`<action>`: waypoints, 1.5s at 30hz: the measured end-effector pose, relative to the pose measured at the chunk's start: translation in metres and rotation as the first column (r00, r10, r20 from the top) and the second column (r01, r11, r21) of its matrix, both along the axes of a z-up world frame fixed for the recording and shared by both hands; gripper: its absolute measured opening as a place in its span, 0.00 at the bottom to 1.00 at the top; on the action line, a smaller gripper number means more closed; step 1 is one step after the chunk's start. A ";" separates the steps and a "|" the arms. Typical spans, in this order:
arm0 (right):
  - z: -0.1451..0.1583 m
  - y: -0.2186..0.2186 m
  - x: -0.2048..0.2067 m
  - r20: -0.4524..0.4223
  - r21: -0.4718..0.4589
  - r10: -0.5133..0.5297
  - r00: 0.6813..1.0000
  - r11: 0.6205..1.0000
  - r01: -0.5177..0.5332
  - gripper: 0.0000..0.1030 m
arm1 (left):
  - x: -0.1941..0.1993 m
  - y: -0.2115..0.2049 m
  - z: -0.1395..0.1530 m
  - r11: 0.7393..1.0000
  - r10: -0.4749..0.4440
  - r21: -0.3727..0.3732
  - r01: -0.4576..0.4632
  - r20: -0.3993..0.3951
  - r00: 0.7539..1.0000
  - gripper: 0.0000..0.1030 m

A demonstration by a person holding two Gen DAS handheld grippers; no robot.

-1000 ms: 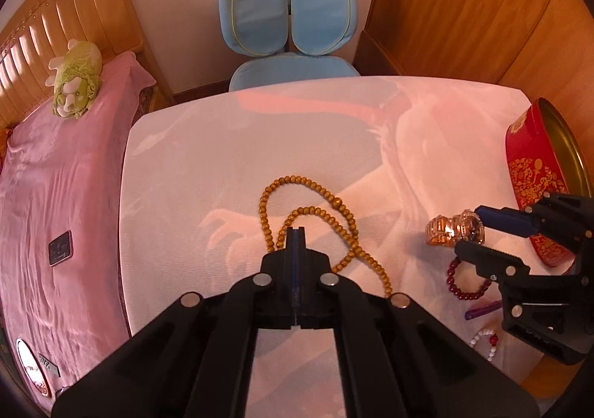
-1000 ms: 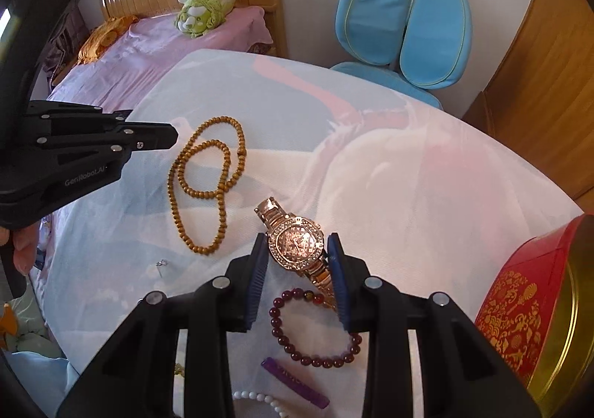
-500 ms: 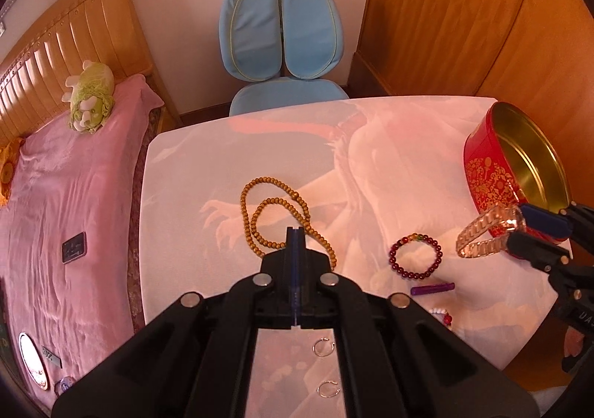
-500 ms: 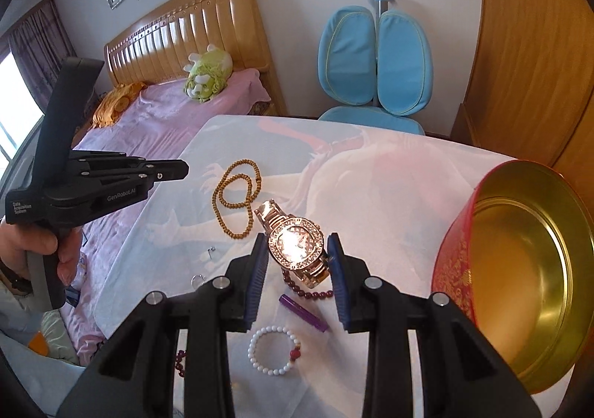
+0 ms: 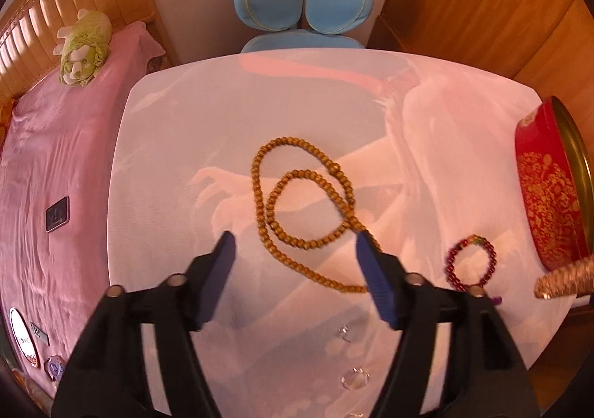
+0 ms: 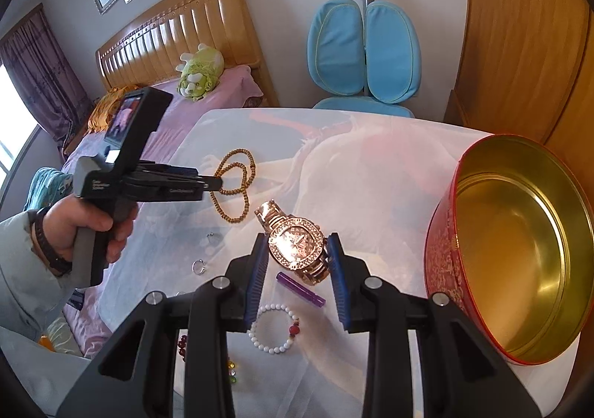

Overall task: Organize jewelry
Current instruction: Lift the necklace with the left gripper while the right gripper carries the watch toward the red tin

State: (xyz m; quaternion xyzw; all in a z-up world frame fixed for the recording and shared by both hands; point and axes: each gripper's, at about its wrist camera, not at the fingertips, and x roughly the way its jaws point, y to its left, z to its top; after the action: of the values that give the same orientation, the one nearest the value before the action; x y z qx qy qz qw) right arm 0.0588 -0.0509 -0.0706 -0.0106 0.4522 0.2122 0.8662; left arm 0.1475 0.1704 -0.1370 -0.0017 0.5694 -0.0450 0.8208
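A long wooden bead necklace [image 5: 297, 191] lies looped on the white tablecloth [image 5: 222, 113]. My left gripper [image 5: 296, 245] hangs just above it, its jaws opening wide. A strand of beads passes between the blue pads without touching them. In the right wrist view the left gripper [image 6: 211, 183] points at the necklace [image 6: 237, 176], with a hand on its handle. My right gripper [image 6: 297, 249] is shut on a rose-gold jewelled watch [image 6: 297, 243] and holds it above the table, left of the open red tin [image 6: 441, 243]. The watch's band [image 5: 564, 276] shows at the right edge.
A dark red bead bracelet [image 5: 471, 262], a white bead bracelet [image 6: 274, 329], a purple stick [image 6: 300, 289] and small rings [image 6: 198, 265] lie on the cloth near me. The red tin [image 5: 545, 195] stands at the right edge. A blue chair [image 6: 364, 57] and a bed [image 5: 55, 158] border the table.
My left gripper's jaws have gone from shut to wide open, and it has dropped closer over the necklace. The right gripper lifted the watch off the table toward the tin.
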 end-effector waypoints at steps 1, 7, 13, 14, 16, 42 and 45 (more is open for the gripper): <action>-0.001 0.002 0.000 -0.002 0.000 0.001 1.000 1.000 -0.001 0.33 | 0.005 0.003 -0.003 1.000 0.004 -0.006 -0.004 0.004 1.000 0.67; -0.001 0.008 0.003 -0.009 -0.011 -0.002 1.000 1.000 0.001 0.33 | 0.031 0.007 -0.025 0.996 -0.017 0.087 0.019 -0.028 0.999 0.67; 0.005 0.010 0.002 0.003 -0.009 -0.010 1.000 1.000 0.010 0.33 | 0.024 0.007 -0.024 0.994 -0.096 0.054 0.094 0.029 0.995 0.44; 0.007 0.009 0.001 0.007 -0.007 -0.010 1.000 1.000 0.010 0.33 | 0.021 0.005 -0.022 0.992 -0.120 0.049 0.118 0.034 0.992 0.10; 0.008 0.008 0.001 0.009 0.001 -0.010 1.000 1.000 0.010 0.33 | 0.019 0.001 -0.021 0.990 -0.142 0.028 0.141 0.014 0.990 0.10; 0.107 -0.132 -0.055 0.285 0.080 -0.269 0.920 0.963 0.257 0.30 | -0.049 -0.143 0.220 0.880 -0.403 -0.090 0.466 0.379 0.833 0.10; 0.114 -0.158 -0.065 0.306 0.088 -0.324 0.895 0.946 0.313 0.30 | -0.051 -0.166 0.233 0.858 -0.439 -0.079 0.507 0.398 0.805 0.10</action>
State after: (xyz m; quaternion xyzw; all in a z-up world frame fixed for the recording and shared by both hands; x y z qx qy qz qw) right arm -0.0061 -0.2087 0.0432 0.0455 0.2994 0.0713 0.9504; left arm 0.0960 0.0042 0.0955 0.0745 0.3817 -0.3000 0.8710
